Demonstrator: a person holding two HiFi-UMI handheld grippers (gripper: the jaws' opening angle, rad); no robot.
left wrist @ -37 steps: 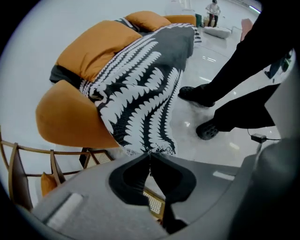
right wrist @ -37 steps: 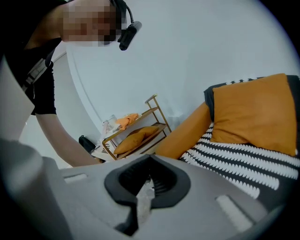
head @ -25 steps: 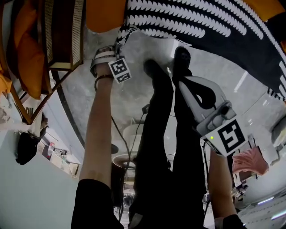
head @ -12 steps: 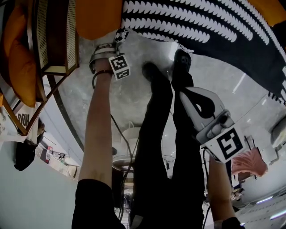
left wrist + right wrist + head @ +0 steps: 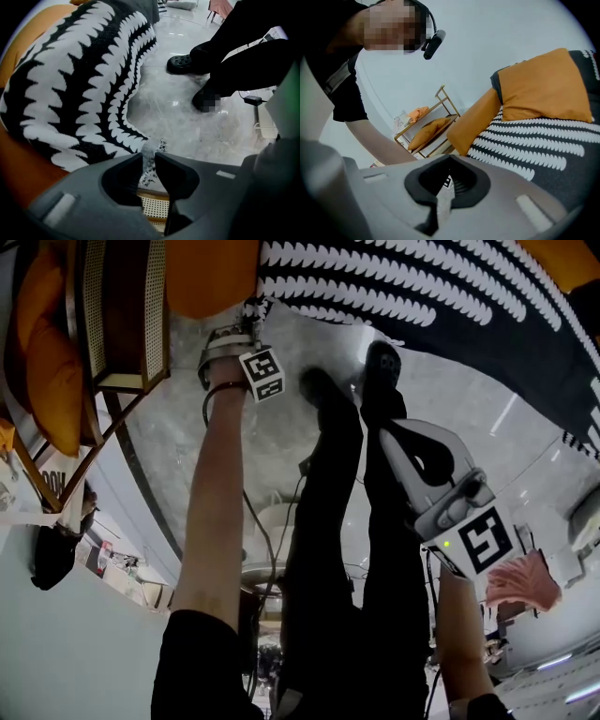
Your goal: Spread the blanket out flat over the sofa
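Left gripper: jaws have just been opening and stand narrowly apart, with the fringed corner of the blanket between them, not visibly pinched. This gripper points steeply down at the end of a bare left forearm stretched straight ahead. Right gripper: jaw tips together, nothing held. It is kept back beside the person's legs and slants down toward the sofa. The blanket, dark with rows of white scalloped marks, lies draped over the orange sofa. In the head view its long run goes from the top centre down to the right edge, with the stripes following that line. Its corner hangs off the sofa's front edge and tapers toward the left jaws, above the marble floor. An orange cushion rests on the blanket against the sofa back. A cane-panelled rack stands just beside the sofa's end, near the left gripper.
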